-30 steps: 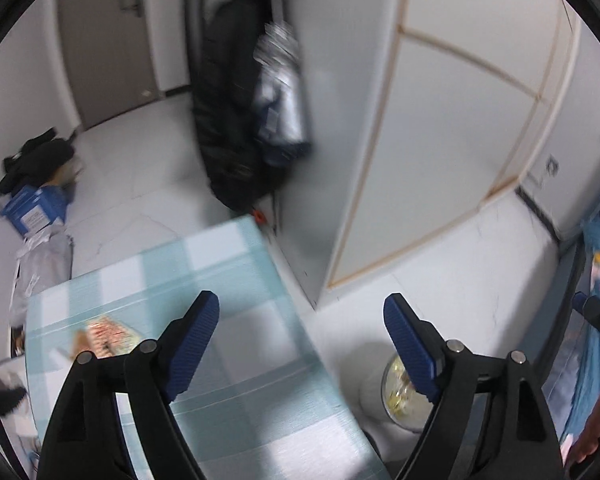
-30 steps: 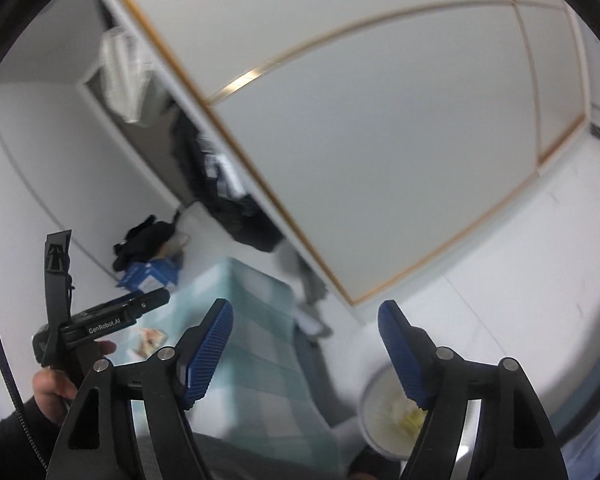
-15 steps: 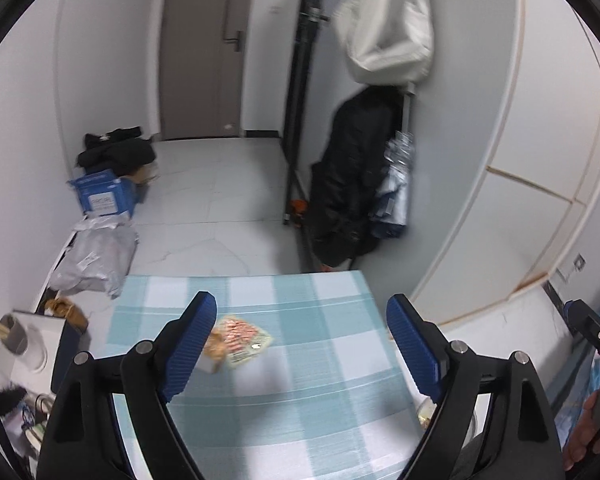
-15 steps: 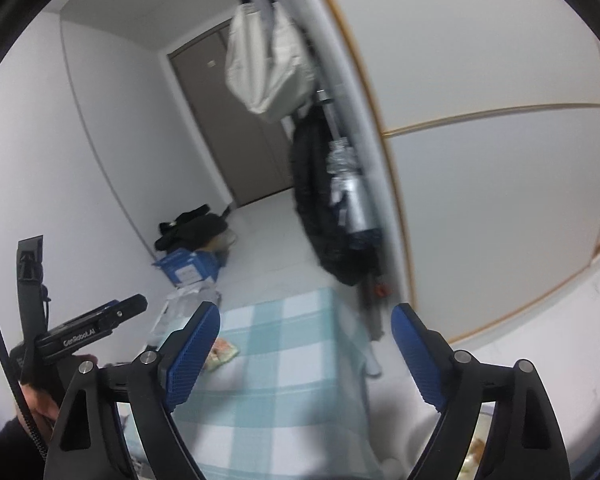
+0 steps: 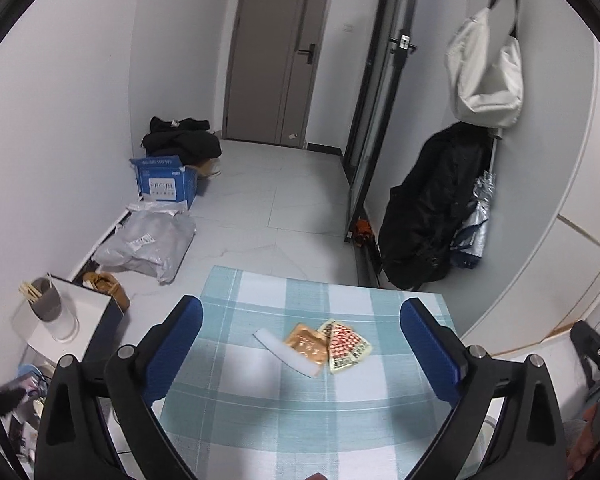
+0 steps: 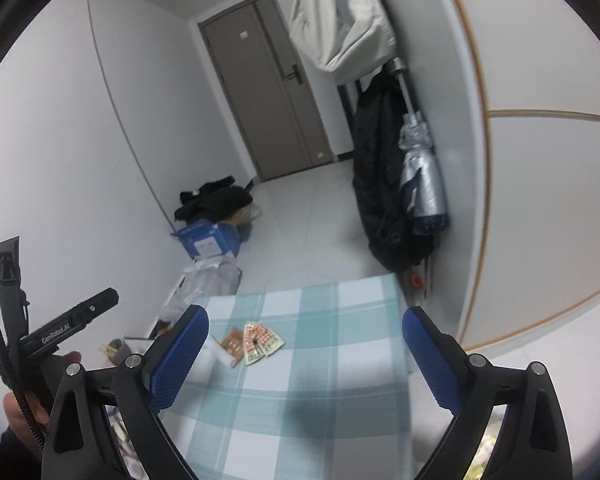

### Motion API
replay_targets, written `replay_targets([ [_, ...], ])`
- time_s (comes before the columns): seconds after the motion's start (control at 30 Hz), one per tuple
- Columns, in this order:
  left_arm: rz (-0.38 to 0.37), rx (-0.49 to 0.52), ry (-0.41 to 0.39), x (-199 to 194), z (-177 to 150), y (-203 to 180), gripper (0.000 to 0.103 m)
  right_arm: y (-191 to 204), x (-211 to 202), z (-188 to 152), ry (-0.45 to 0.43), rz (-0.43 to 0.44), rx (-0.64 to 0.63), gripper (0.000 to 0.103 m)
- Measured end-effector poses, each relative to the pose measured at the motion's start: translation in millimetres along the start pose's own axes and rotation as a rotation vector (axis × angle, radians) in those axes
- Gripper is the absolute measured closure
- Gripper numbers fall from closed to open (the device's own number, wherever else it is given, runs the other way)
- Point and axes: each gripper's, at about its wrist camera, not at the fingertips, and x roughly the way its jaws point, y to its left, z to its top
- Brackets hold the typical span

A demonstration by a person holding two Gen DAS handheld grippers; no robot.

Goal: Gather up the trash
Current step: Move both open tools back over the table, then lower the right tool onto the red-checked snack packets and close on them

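The left gripper (image 5: 301, 344) and right gripper (image 6: 303, 354) are both hovering with fingers spread wide, holding nothing, above a checked tablecloth (image 5: 260, 408). Three trash wrappers are lying together mid-cloth: a white one (image 5: 284, 354), an orange one (image 5: 306, 344) overlapping it, a red-patterned one (image 5: 346, 342) touching that.

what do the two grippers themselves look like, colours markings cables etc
Each hand-held gripper, left and right, has black triangular finger arms with silver screw heads and ribbed blue pads. In the right wrist view, the left unit's black handle reads "GenRobot.AI" in white, with a black coiled cable beside a bare hand.
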Motion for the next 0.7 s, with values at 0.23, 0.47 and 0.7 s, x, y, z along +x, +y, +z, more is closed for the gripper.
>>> replay_targets([
  [0.23,-0.042,0.022,0.034,10.2,-2.4,15.2,0.005,25.3,40.7,-8.9,0.068,0.028,-0.045,0.005],
  [0.47,-0.041,0.005,0.060,11.1,0.5,36.8,0.005,43.9,86.5,-16.6,0.158,0.035,-0.086,0.005],
  [0.7,0.003,-0.055,0.096,19.7,6.8,63.6,0.005,62.6,155.4,-28.4,0.310,0.056,-0.149,0.006],
])
